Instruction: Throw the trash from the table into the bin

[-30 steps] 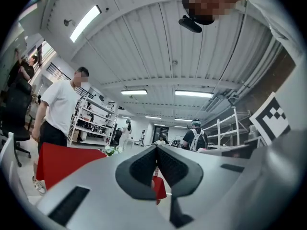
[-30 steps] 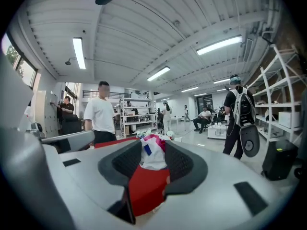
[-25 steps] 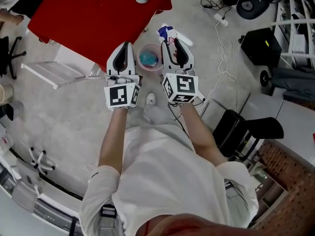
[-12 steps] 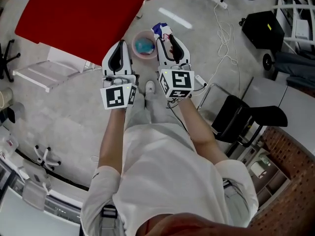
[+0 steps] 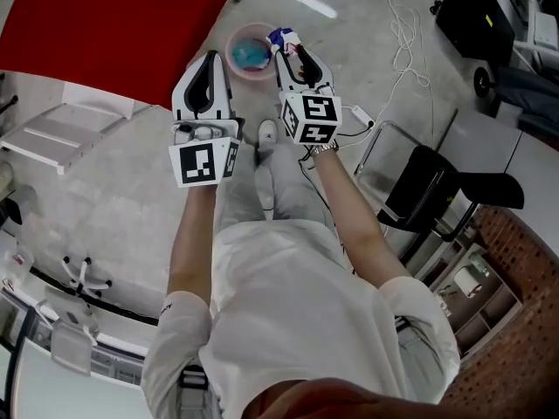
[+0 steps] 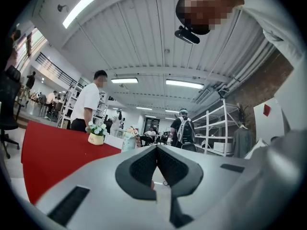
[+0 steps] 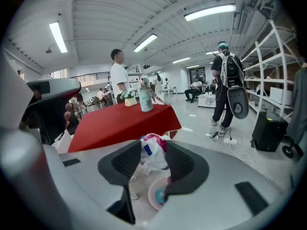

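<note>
Right gripper (image 5: pixel 293 55) was clamped on a crumpled white wrapper (image 7: pixel 154 152) with blue and pink print, the pads pressing it from both sides so that it bulged out past the tips. That wrapper hung just above the pink bin (image 5: pixel 253 29) on the floor, near its right edge in the head view, and something blue (image 5: pixel 249 55) already lay inside the bin. By my reading the carry was nearly over and only the release into the bin was left; whether more trash waited on the red table (image 5: pixel 113 24) was hard to say, since the right gripper view showed only a bottle (image 7: pixel 145 99) and a small flower pot (image 7: pixel 128 98) there. Both arms were stretched forward and down from the standing person, the right gripper tipped towards the floor, the left gripper (image 6: pixel 156 150) held about level just beside the bin, its jaws closed together with nothing between them
</note>
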Action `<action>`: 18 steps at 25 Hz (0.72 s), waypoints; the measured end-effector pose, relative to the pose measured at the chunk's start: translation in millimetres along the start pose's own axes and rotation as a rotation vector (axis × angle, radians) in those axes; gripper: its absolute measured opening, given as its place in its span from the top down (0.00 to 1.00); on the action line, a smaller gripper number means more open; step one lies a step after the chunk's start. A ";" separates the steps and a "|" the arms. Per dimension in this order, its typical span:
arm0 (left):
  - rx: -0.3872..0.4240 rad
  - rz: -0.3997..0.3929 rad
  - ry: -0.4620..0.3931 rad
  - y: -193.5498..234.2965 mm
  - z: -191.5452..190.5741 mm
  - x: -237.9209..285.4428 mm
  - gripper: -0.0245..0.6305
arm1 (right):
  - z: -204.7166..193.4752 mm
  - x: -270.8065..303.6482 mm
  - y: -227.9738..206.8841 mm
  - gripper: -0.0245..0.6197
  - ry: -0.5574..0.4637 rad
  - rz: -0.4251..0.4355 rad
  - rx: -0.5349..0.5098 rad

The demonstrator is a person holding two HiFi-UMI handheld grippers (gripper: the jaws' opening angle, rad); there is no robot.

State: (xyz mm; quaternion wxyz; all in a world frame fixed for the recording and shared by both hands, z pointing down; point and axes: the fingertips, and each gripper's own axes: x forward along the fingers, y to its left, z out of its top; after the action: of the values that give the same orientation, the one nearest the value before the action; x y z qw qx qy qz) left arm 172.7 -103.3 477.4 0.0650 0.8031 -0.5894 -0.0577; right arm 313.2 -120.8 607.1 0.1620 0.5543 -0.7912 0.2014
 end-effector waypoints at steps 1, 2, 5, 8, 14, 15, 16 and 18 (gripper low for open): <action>0.007 -0.008 0.004 -1.1 -11.9 1.1 0.96 | -14.8 7.2 -4.9 0.72 0.014 -0.003 0.003; 0.012 -0.013 0.007 -1.7 -24.0 2.4 0.96 | -29.0 14.8 -10.0 0.72 0.027 -0.005 0.004; 0.013 -0.008 0.010 0.8 -61.7 3.4 0.96 | -69.0 38.0 -22.2 0.72 0.055 0.002 0.007; 0.012 -0.003 0.026 7.3 -97.3 0.9 0.96 | -102.2 58.0 -28.5 0.69 0.064 -0.003 -0.006; 0.007 0.015 0.041 12.9 -131.7 0.7 0.96 | -128.3 80.8 -40.5 0.67 0.071 -0.012 -0.024; 0.008 0.018 0.042 12.9 -130.2 -0.4 0.96 | -127.7 79.6 -40.1 0.67 0.074 -0.012 -0.026; 0.009 0.020 0.042 13.0 -126.5 -1.3 0.96 | -124.6 77.4 -39.1 0.67 0.075 -0.012 -0.029; 0.009 0.027 0.039 13.3 -114.4 -2.6 0.96 | -112.8 71.0 -34.7 0.67 0.071 -0.005 -0.034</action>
State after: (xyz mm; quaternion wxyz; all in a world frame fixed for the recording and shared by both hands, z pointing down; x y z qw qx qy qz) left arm 178.8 -100.5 592.4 0.0735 0.7964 -0.5990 -0.0382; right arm 326.0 -132.8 743.7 0.1997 0.5459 -0.7869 0.2071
